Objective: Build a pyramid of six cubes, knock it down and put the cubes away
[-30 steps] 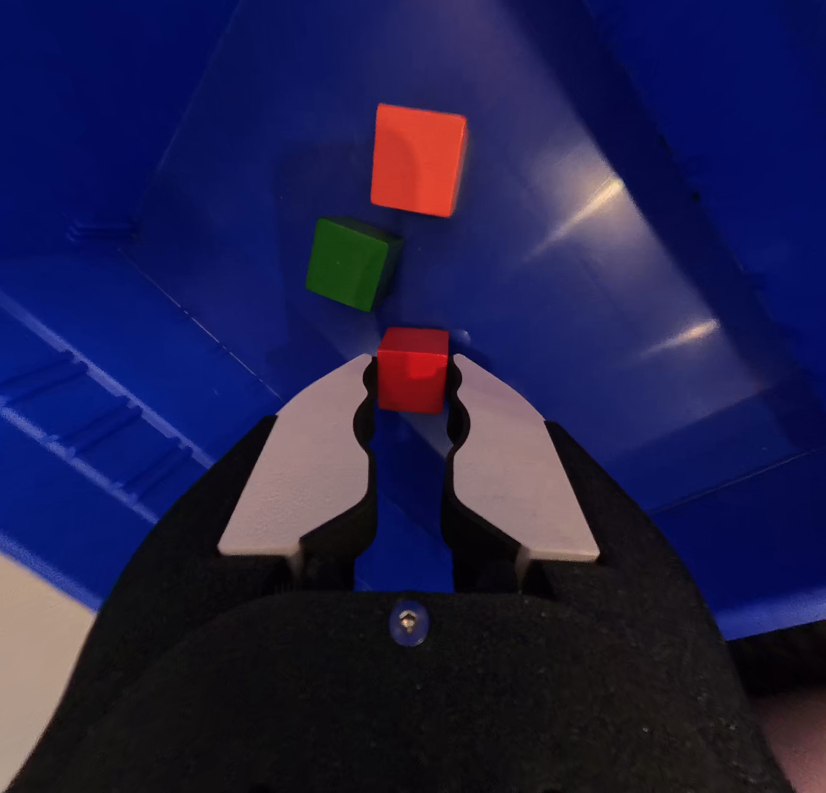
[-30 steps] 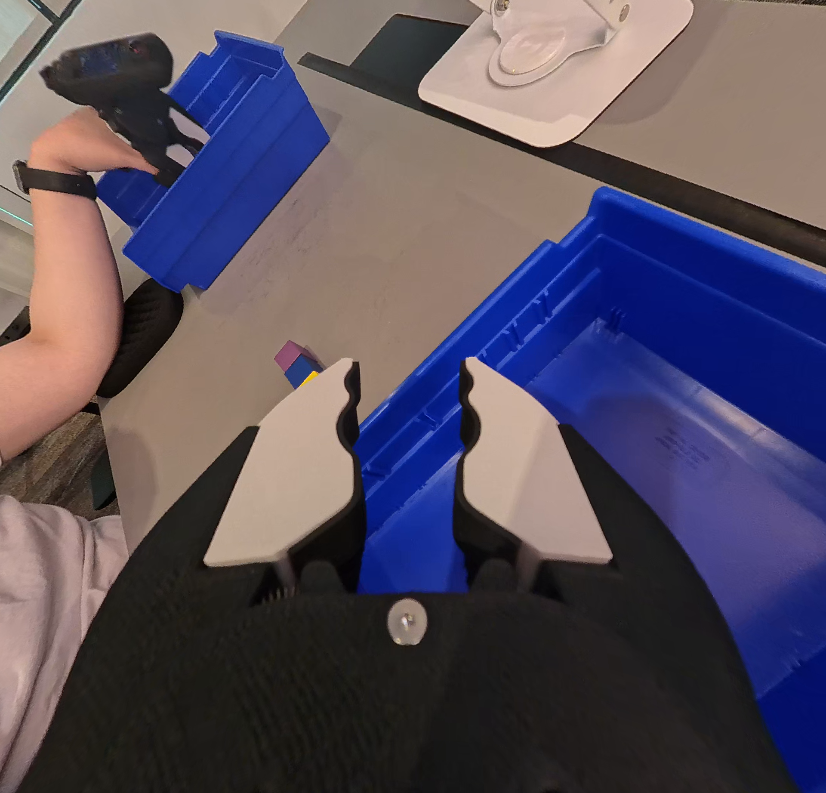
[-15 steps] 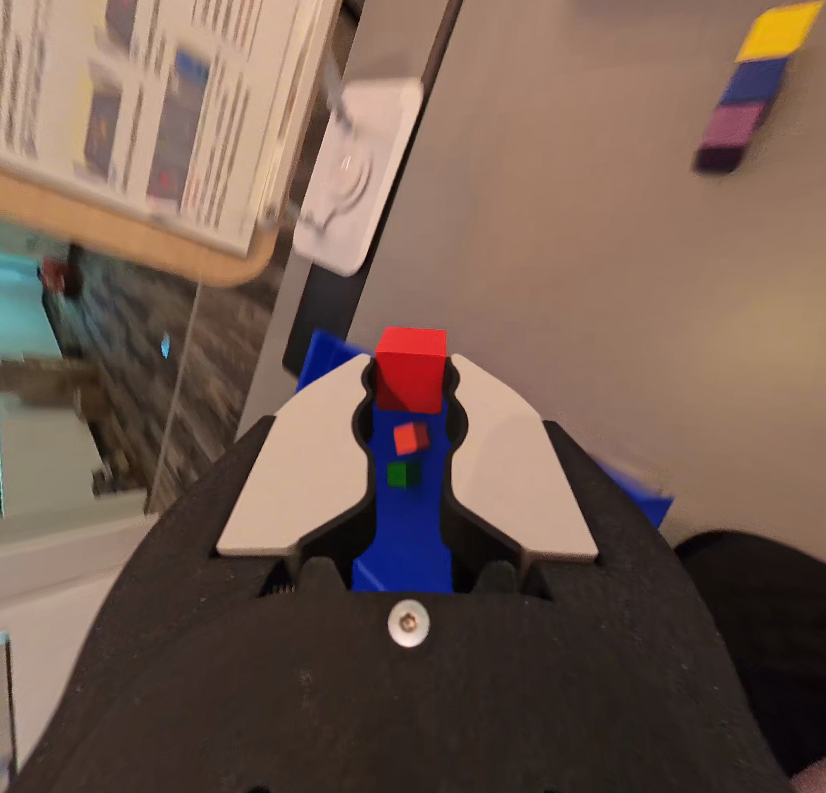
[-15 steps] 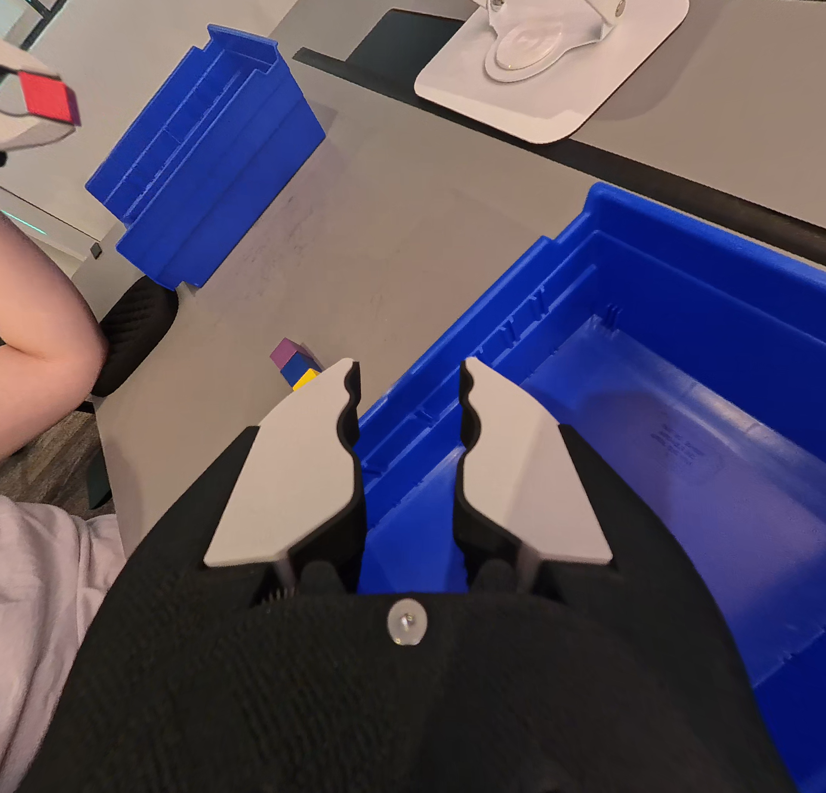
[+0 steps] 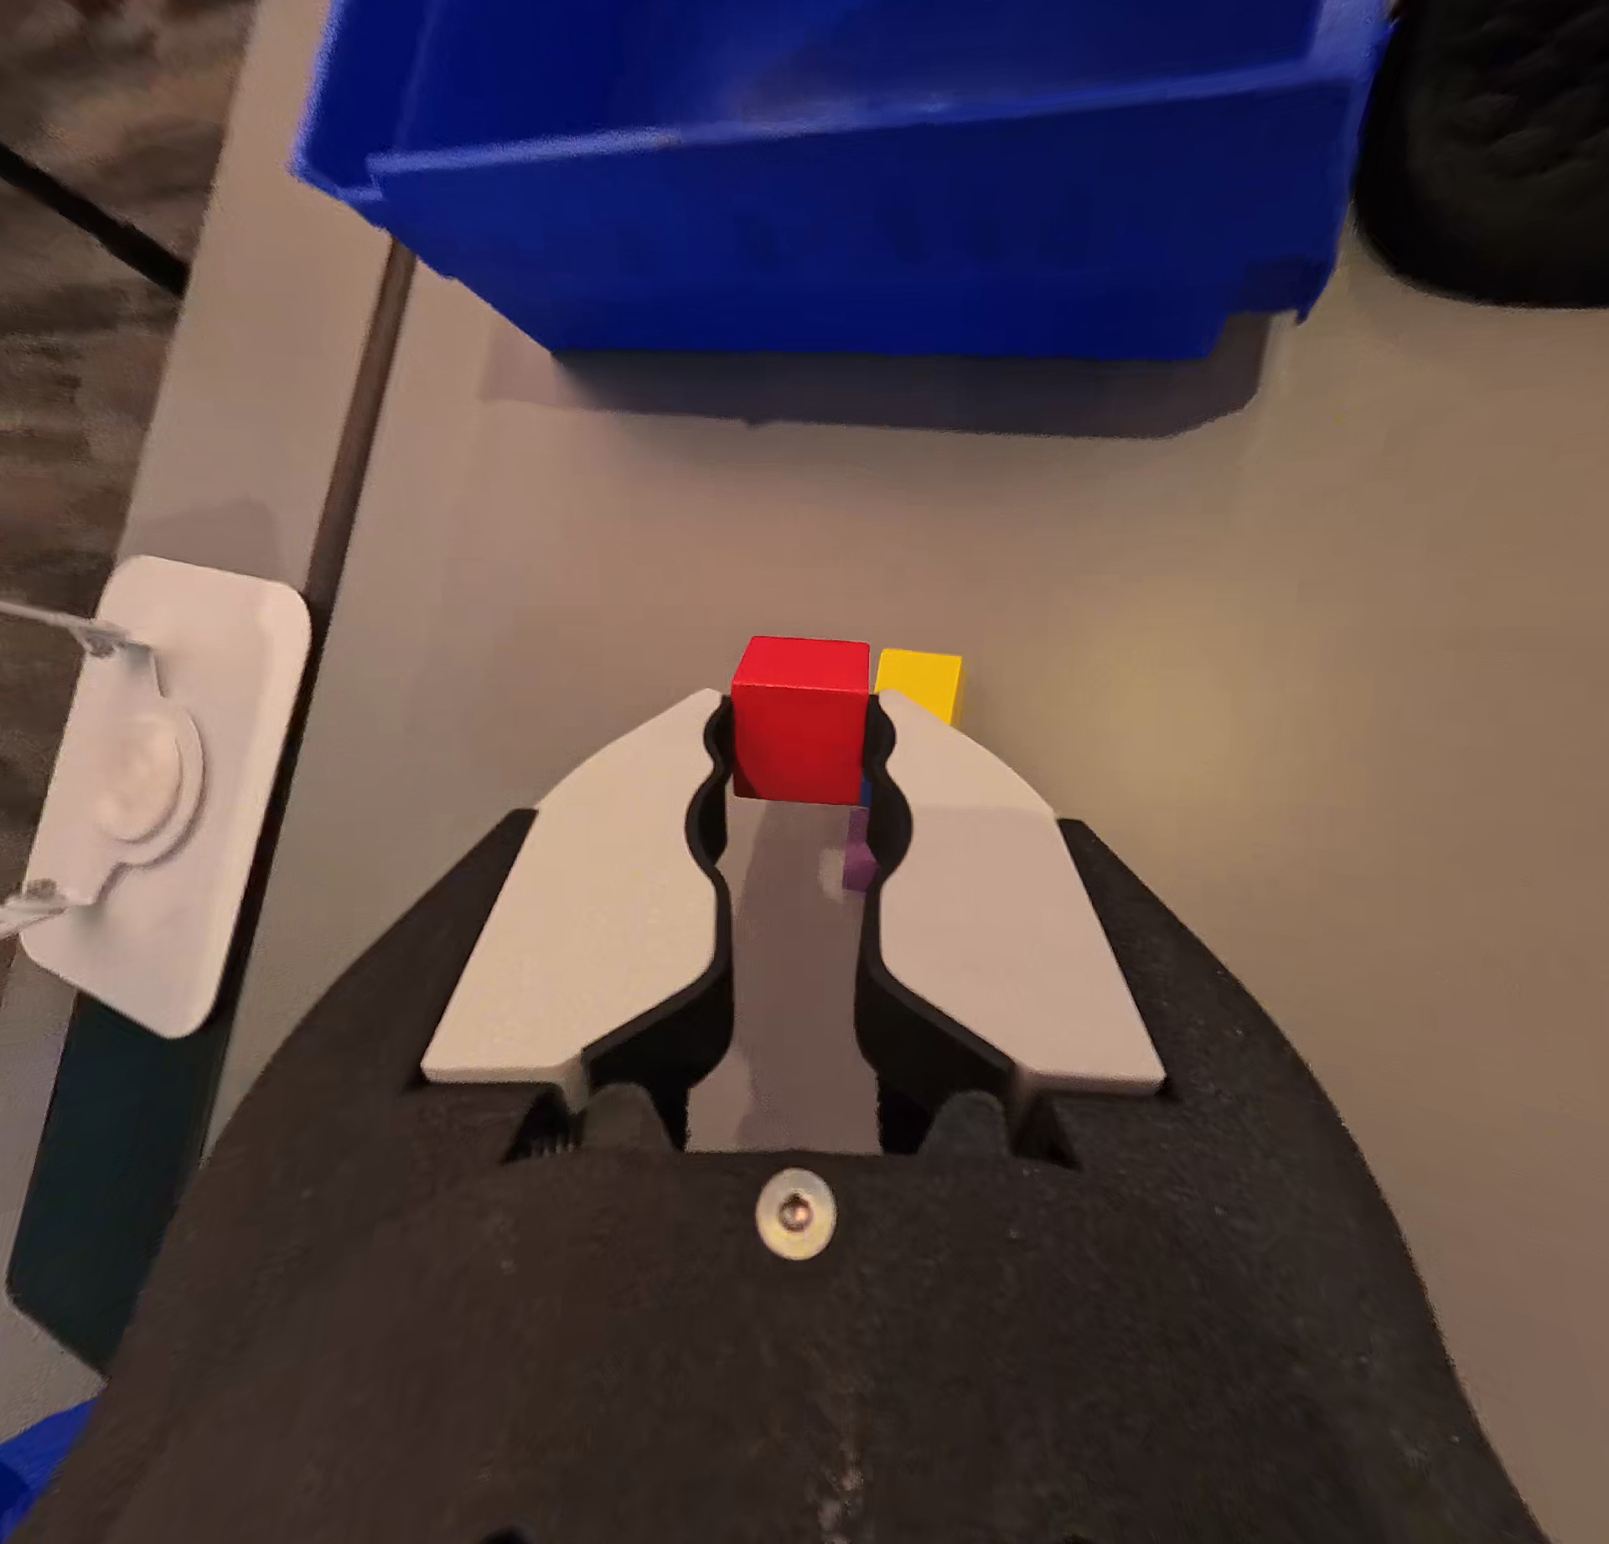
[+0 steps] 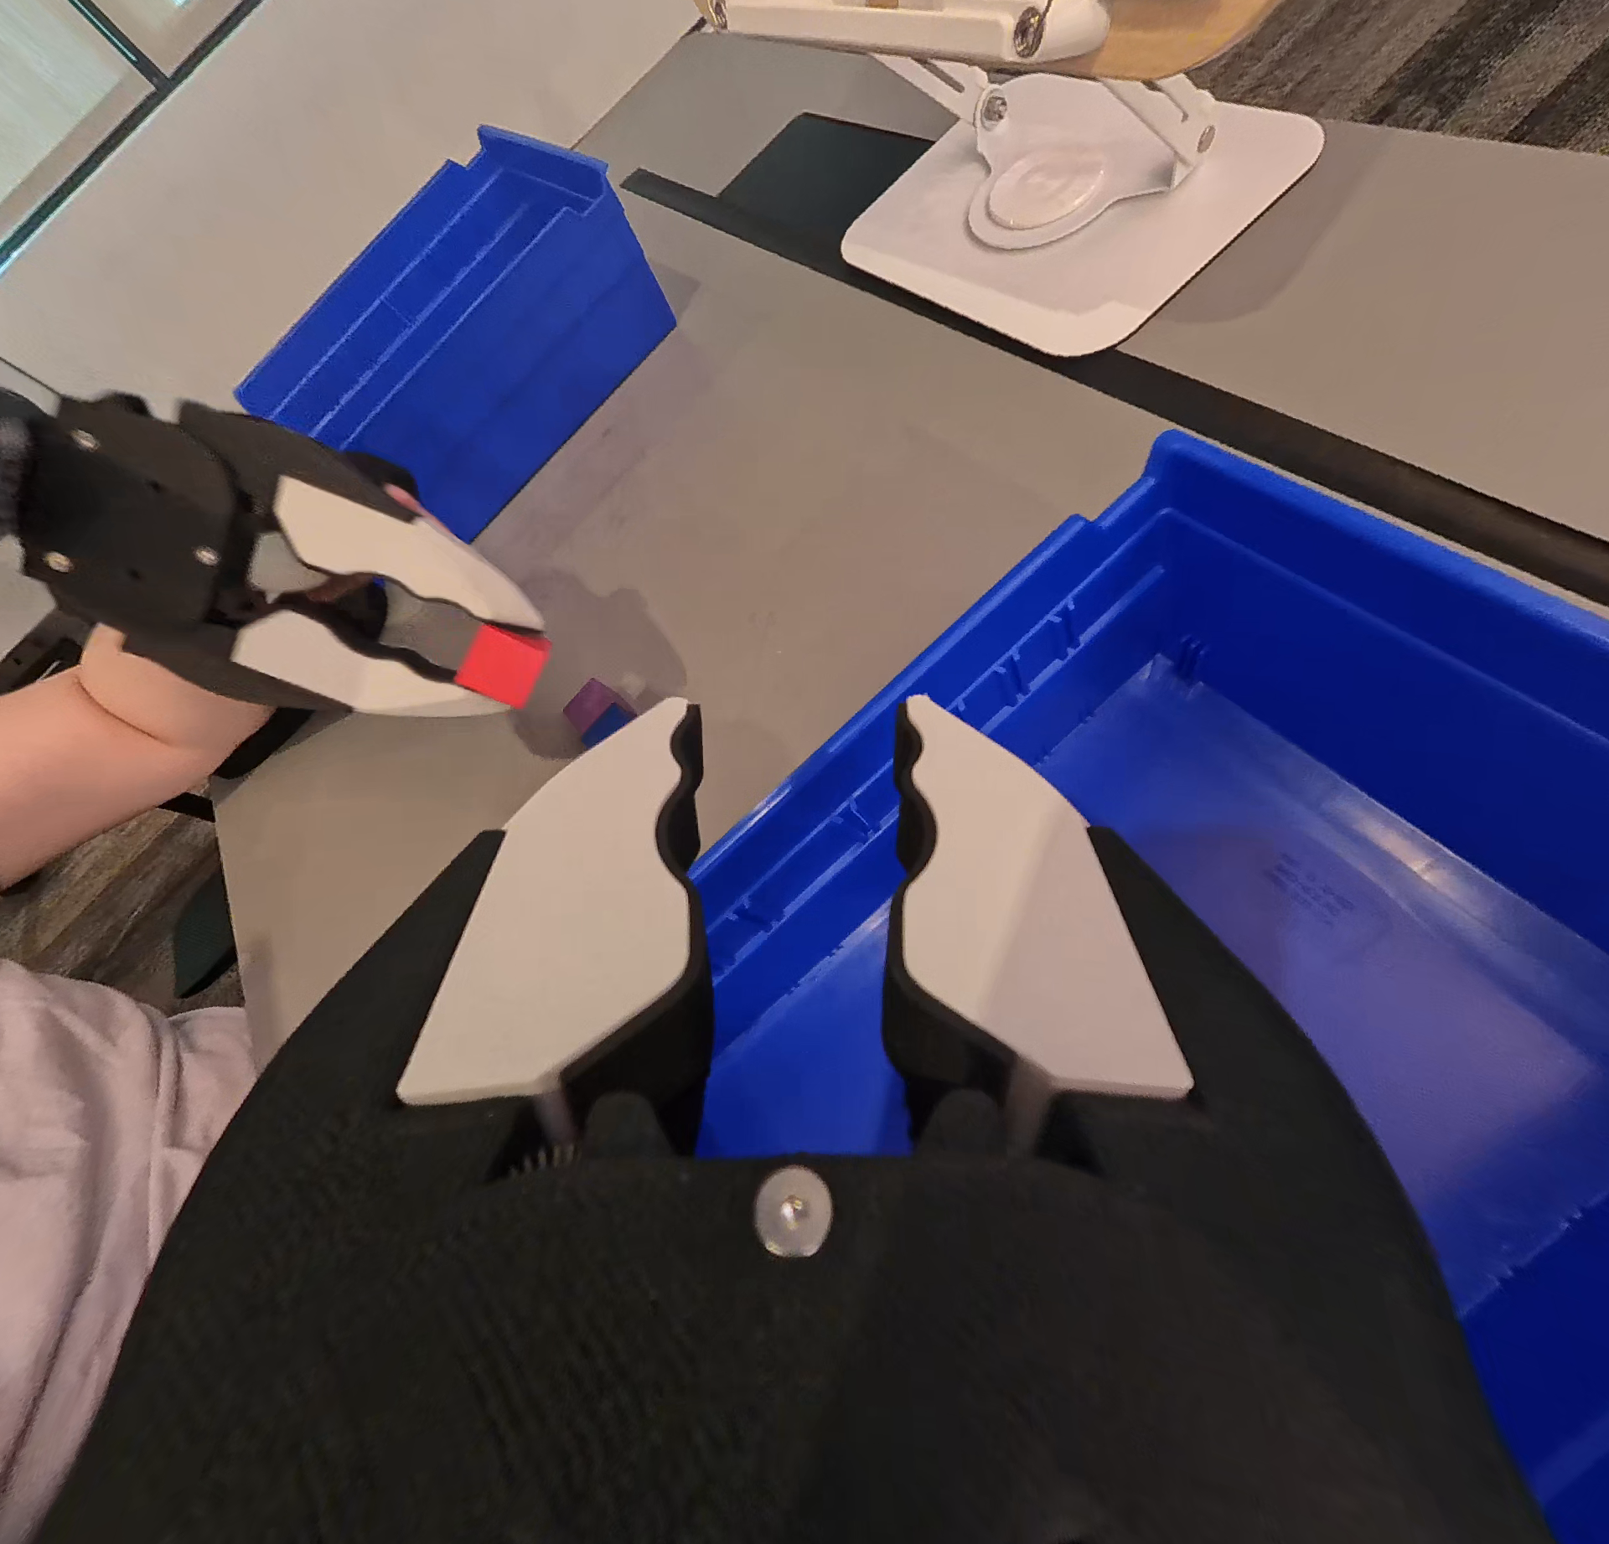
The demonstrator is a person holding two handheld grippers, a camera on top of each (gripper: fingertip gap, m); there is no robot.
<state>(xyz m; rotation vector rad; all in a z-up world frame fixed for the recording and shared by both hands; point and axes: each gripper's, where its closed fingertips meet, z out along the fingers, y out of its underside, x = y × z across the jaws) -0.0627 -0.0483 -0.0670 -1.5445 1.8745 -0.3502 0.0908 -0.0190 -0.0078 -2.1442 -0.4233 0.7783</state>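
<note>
My left gripper [image 5: 799, 706] is shut on a red cube [image 5: 801, 745] and holds it just above the grey table. A yellow cube [image 5: 921, 682] sits right beside it, and a purple cube [image 5: 858, 862] shows between the fingers with a sliver of blue cube above it. In the right wrist view the left gripper [image 6: 514, 662] holds the red cube [image 6: 503, 665] next to the purple cube [image 6: 595, 703] and the blue cube [image 6: 607, 726]. My right gripper [image 6: 797, 736] is open and empty over the near rim of the large blue bin [image 6: 1088, 562].
A small blue bin [image 6: 470, 327] stands at the far left of the table. A white stand base [image 6: 1088, 223] sits at the back and also shows in the left wrist view [image 5: 148, 788]. The large blue bin's wall [image 5: 827, 223] lies ahead of the left gripper. A person's arm [image 6: 104, 719] is at the left.
My left gripper has lifted the red cube out of the small blue bin and carried it across to the row of cubes on the table. The right gripper has stayed open over the large bin.
</note>
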